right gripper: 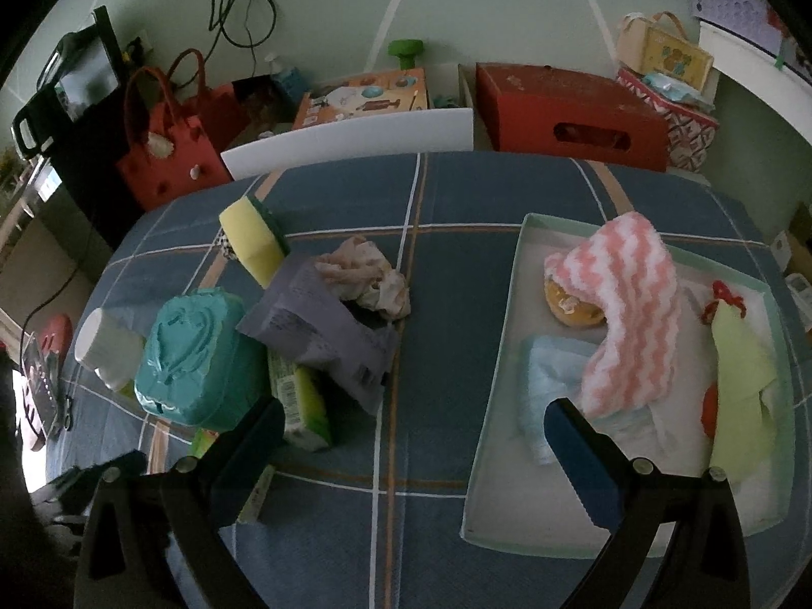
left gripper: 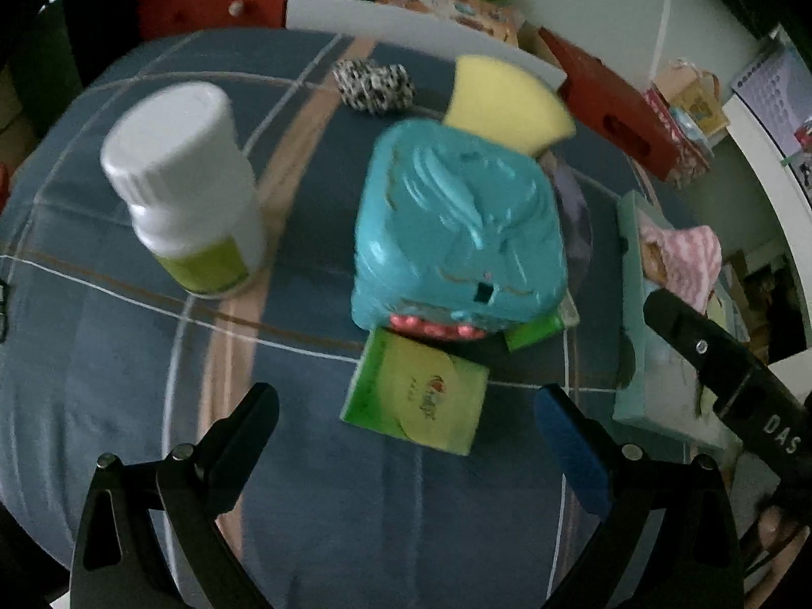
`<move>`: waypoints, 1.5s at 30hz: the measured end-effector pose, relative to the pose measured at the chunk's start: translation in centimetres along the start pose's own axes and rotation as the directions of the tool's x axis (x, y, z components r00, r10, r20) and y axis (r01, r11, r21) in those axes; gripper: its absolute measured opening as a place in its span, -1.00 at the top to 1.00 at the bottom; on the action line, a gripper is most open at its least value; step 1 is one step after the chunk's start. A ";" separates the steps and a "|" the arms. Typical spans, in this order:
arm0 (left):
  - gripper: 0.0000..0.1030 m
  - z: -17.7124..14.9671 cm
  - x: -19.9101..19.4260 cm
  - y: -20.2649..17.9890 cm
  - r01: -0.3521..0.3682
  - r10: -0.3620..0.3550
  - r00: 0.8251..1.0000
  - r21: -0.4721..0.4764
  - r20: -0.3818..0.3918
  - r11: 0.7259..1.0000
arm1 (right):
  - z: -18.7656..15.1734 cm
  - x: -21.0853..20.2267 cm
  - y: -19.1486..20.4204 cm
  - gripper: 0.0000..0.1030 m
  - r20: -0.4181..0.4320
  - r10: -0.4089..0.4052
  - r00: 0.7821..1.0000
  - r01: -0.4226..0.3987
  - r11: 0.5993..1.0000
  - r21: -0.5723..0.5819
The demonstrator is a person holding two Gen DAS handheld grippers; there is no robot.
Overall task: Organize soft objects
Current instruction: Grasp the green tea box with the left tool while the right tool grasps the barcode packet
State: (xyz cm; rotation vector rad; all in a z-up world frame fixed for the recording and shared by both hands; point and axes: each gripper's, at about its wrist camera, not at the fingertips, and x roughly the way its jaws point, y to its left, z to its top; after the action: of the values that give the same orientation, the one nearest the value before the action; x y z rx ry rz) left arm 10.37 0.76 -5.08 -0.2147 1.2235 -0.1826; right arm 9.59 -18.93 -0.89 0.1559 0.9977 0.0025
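Observation:
My left gripper (left gripper: 406,421) is open and empty, just above a green tissue pack (left gripper: 416,396) that lies in front of a teal wipes box (left gripper: 457,233). A yellow sponge (left gripper: 502,96) leans behind the box. My right gripper (right gripper: 411,436) is open and empty over the cloth. To its right a pale green tray (right gripper: 495,355) holds a pink-and-white striped cloth (right gripper: 629,314), a light blue cloth (right gripper: 548,380) and a yellow-green cloth (right gripper: 741,385). A crumpled beige cloth (right gripper: 365,279) lies on a purple pack (right gripper: 325,335).
A white bottle (left gripper: 188,188) stands left of the teal box. A black-and-white patterned object (left gripper: 375,83) lies at the back. The blue plaid cloth (right gripper: 436,203) covers the table. A red box (right gripper: 568,116) and a red bag (right gripper: 172,152) stand behind it.

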 end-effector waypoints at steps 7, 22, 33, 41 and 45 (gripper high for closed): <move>-0.95 0.0 2.1 -0.7 -0.078 0.080 0.996 0.038 -0.037 0.996 | -0.1 0.7 0.4 -1.00 -0.012 0.012 1.000 -0.012 1.000 -0.010; -0.83 0.7 3.0 -2.1 -0.072 0.076 0.996 0.085 -0.041 0.994 | -0.3 1.2 2.2 -0.88 -0.002 0.090 0.996 -0.090 0.994 -0.061; -0.34 0.9 3.6 -1.3 -0.066 0.067 0.996 0.010 -0.051 0.998 | -0.9 3.0 4.0 -0.45 -0.053 0.152 0.987 -0.158 0.979 -0.128; -0.34 1.3 3.2 0.1 -0.071 0.068 0.997 -0.064 -0.044 0.995 | -1.3 3.9 5.3 0.12 -0.076 0.184 0.980 -0.195 0.967 -0.163; -0.34 1.4 3.4 0.2 -0.059 0.055 0.997 -0.078 -0.047 0.995 | -1.2 4.2 5.4 0.34 -0.079 0.184 0.980 -0.195 0.967 -0.166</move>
State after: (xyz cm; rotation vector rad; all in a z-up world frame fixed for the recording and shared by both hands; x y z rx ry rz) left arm 12.80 0.21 -7.75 -0.2459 1.2807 -0.0896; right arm 11.25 -13.14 -4.26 0.0922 1.0376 0.2705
